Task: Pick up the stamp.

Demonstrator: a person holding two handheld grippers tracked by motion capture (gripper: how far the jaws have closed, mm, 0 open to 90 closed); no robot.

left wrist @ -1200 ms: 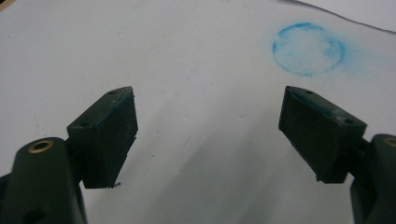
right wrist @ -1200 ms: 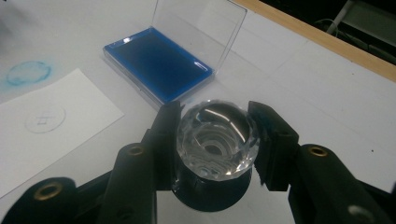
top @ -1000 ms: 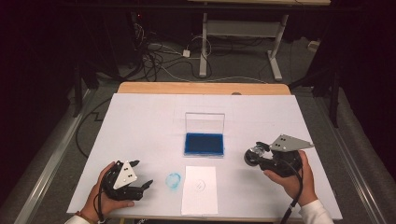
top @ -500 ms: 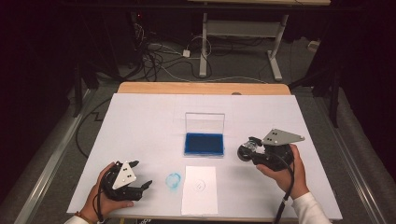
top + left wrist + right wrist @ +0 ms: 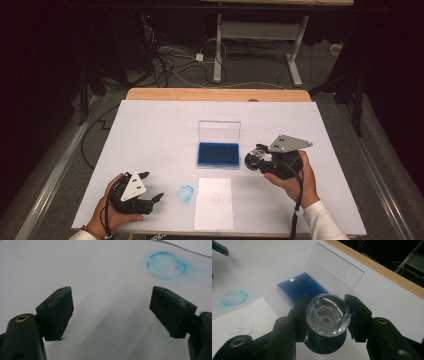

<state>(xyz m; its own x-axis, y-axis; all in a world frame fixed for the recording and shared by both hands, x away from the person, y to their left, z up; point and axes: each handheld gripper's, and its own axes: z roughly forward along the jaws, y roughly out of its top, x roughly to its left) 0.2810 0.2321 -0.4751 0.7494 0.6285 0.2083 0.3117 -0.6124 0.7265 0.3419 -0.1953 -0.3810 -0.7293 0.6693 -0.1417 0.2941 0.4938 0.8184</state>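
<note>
- The right gripper (image 5: pixel 327 315) is clamped on a stamp with a clear faceted knob (image 5: pixel 328 314); the right gripper view shows both black jaws pressed to the knob's sides and the stamp's dark base below it. In the high view the same stamp (image 5: pixel 258 152) is a small glinting thing at the front of the right gripper (image 5: pixel 256 159).
- The stamp is held just to the right of the blue ink pad (image 5: pixel 218 154), above the table and not over the pad itself.
- The ink pad sits in a shallow case whose clear lid (image 5: pixel 219 131) stands upright behind it; the right gripper view shows the lid (image 5: pixel 335 268) tilted back and the case full of dark blue pad (image 5: pixel 300 287).
- The left gripper view shows what the high view is too small to tell: the left gripper (image 5: pixel 111 308) has its jaws wide apart with nothing between them, blue smudges on the pads.
- A blue ring-shaped ink mark (image 5: pixel 166 265) lies on the white table cover (image 5: pixel 100 270), ahead of those jaws; in the high view the mark (image 5: pixel 185 194) is in front of the ink pad, to its left.
- A white sheet of paper (image 5: pixel 214 202) with a faint drawn circle (image 5: pixel 214 198) lies directly in front of the ink pad, just beside the ring mark.
- The left gripper (image 5: pixel 150 192) rests low on the table, well to the left of the ink pad and nearer the person.
</note>
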